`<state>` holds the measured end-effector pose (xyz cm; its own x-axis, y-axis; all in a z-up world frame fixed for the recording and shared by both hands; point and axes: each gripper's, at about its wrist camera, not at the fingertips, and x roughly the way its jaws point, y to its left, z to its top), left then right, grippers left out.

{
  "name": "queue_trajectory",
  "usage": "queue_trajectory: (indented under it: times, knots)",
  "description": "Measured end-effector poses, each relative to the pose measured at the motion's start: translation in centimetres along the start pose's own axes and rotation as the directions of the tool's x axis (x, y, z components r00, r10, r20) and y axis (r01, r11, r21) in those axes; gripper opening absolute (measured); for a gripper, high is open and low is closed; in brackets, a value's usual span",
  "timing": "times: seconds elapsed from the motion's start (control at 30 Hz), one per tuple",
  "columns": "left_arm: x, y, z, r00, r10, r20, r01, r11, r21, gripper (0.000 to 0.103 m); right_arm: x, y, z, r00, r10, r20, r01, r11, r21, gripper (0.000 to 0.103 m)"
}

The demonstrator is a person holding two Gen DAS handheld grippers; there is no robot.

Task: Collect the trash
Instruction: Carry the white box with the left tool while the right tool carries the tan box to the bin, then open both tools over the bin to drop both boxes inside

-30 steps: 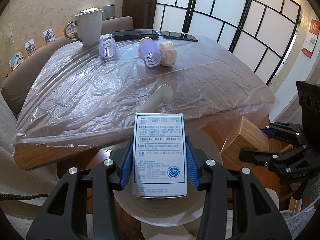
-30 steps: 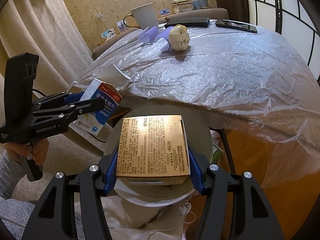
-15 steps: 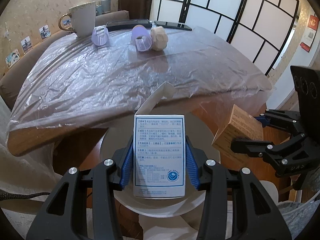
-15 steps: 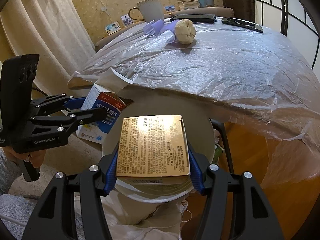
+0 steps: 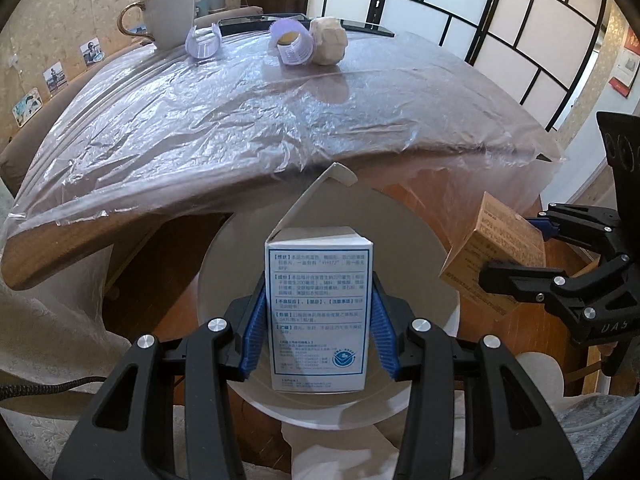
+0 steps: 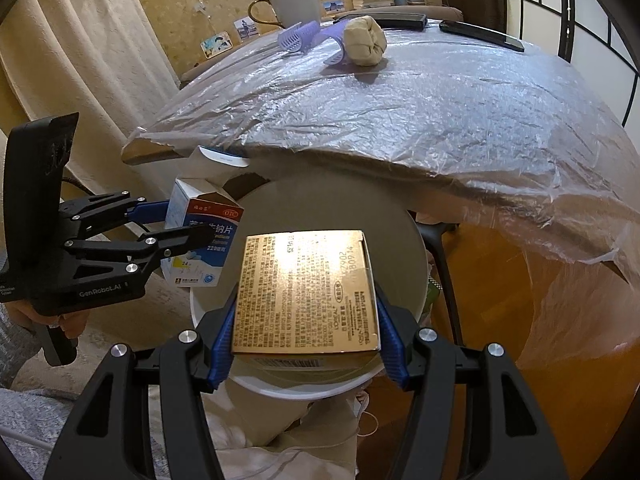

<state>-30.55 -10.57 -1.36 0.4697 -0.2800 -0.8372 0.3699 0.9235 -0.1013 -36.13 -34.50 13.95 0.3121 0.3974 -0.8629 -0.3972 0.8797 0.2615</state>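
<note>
My left gripper (image 5: 318, 326) is shut on a white and blue medicine box (image 5: 318, 312) with its top flap open, held above a round white bin (image 5: 420, 248) below the table edge. My right gripper (image 6: 306, 320) is shut on a gold carton (image 6: 306, 288), held above the same bin (image 6: 400, 232). The right gripper and its carton (image 5: 494, 256) show at the right of the left wrist view. The left gripper and its box (image 6: 204, 240) show at the left of the right wrist view. On the table lie a crumpled beige paper ball (image 5: 328, 40) and two purple hair rollers (image 5: 290, 42).
A table wrapped in clear plastic film (image 5: 240, 120) stands ahead, its edge above the bin. A large mug (image 5: 166, 10) and dark phones (image 6: 480, 34) sit at the far side. A curtain (image 6: 80, 80) hangs at left, a screen (image 5: 500, 20) at right.
Both grippers have dropped lower, below the table edge, and now hang over the bin with their boxes still held. The table top looks higher and further away in both views.
</note>
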Motion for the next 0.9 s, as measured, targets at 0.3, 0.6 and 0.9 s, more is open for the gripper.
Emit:
queue_trajectory:
  times: [0.3, 0.6, 0.9]
  knots:
    - [1.2, 0.5, -0.5, 1.0, 0.015, -0.025, -0.015, 1.0, -0.003, 0.047, 1.5, -0.3, 0.1, 0.999, -0.028, -0.019, 0.028, 1.0, -0.005, 0.058]
    - [2.1, 0.9, 0.2, 0.999, 0.034, -0.04, -0.034, 0.999, 0.016, 0.047, 1.6, 0.2, -0.2, 1.0, -0.003, -0.021, 0.002, 1.0, -0.022, 0.058]
    - [2.5, 0.8, 0.6, 0.998, 0.037, -0.05, -0.036, 0.999, 0.033, 0.047, 1.4, -0.1, -0.2, 1.0, 0.002, -0.018, -0.002, 1.0, -0.01, 0.058]
